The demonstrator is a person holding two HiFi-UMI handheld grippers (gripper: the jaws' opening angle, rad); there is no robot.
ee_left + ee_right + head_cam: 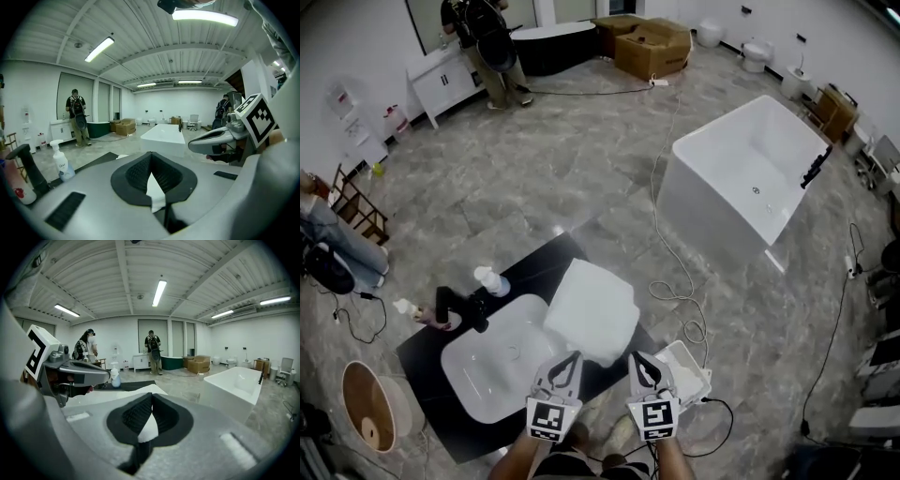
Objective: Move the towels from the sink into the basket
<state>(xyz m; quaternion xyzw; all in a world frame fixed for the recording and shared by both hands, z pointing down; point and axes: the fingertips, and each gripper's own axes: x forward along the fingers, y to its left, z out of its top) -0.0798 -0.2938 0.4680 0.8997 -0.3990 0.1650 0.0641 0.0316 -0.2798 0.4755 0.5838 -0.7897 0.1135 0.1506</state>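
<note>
The towel (591, 314), its near edge pinched in the closed left gripper (572, 356) and closed right gripper (637, 358), could drop onto the sink (483, 375) if either thin hold slips.

white freestanding bathtub (741, 159), cardboard boxes (652, 45) far off, pump bottle (492, 280) beside black faucet (456, 307)

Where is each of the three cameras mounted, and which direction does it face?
Head view: on the person's head, looking steeply down at the sink; forearms show, plus left hand-held gripper and right hand-held gripper, both shut on the white towel.
Left gripper view: on the left hand-held gripper, looking along its jaws across the room; the right hand-held gripper shows at right.
Right gripper view: on the right hand-held gripper, facing likewise; the left one shows at left.
Shared: both gripper views see the bathtub and soap bottle.
</note>
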